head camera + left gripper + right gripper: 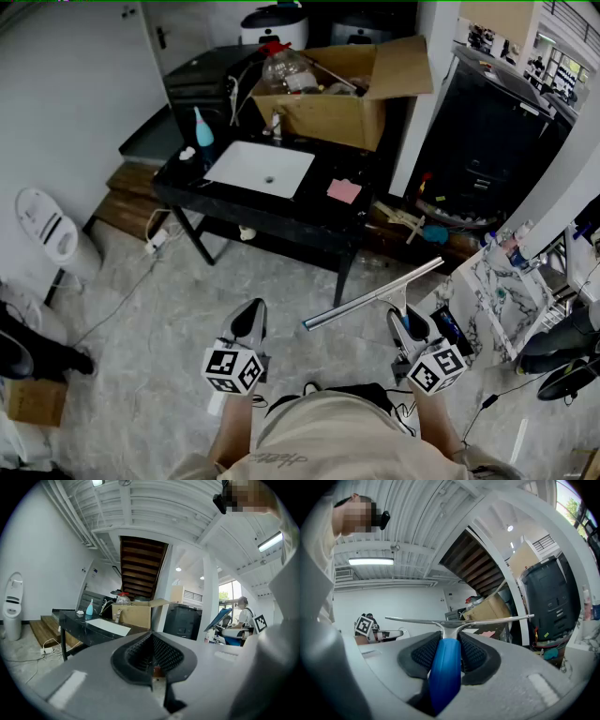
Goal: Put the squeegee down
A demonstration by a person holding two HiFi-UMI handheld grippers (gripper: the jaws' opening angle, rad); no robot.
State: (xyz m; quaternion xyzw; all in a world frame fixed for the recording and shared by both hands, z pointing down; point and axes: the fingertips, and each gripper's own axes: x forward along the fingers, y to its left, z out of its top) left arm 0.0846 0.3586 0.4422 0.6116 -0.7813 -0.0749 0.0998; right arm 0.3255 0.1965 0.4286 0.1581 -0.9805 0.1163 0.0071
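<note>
My right gripper [409,325] is shut on the squeegee's blue handle [445,672], held level above the floor. The squeegee's long metal blade [373,294] reaches from the gripper across toward the upper right and lower left; in the right gripper view the blade [459,620] spans the picture ahead of the jaws. My left gripper [248,324] hangs to the left of the blade's near end, shut with nothing between its pads [152,656]. A black table [319,220] with a white sink basin [260,169] stands ahead of both grippers.
A cardboard box [328,98] of clutter sits at the table's back, a blue bottle [203,129] and a pink cloth [343,190] on its top. A black cabinet [497,141] stands to the right, a white appliance [47,225] to the left, a marble-topped stand [502,291] near my right side.
</note>
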